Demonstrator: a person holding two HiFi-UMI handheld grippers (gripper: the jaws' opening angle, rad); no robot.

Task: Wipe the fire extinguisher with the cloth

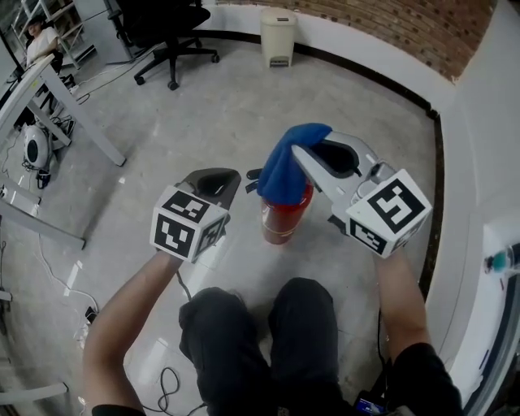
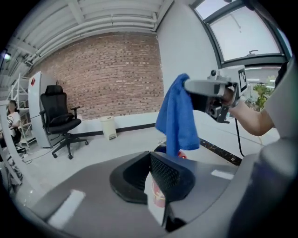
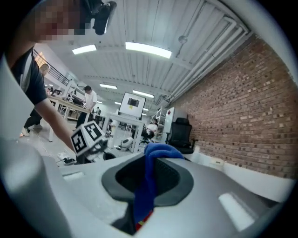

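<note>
A red fire extinguisher point(image 1: 286, 218) stands on the floor in front of the person's knees. A blue cloth point(image 1: 289, 169) hangs over its top, pinched at its upper edge by my right gripper point(image 1: 307, 152), which is shut on it. In the right gripper view the cloth point(image 3: 148, 181) runs down between the jaws. My left gripper point(image 1: 229, 184) is shut with nothing in it and hangs just left of the extinguisher. In the left gripper view the cloth point(image 2: 178, 115) dangles ahead, and a strip of the red extinguisher point(image 2: 157, 195) shows behind the closed jaws.
Pale floor point(image 1: 187, 122) lies all around. A black office chair point(image 1: 169, 31) and a small beige bin point(image 1: 278, 36) stand at the back by the brick wall point(image 1: 390, 24). A desk frame point(image 1: 49, 97) and cables are at the left; a white wall point(image 1: 479, 162) is at the right.
</note>
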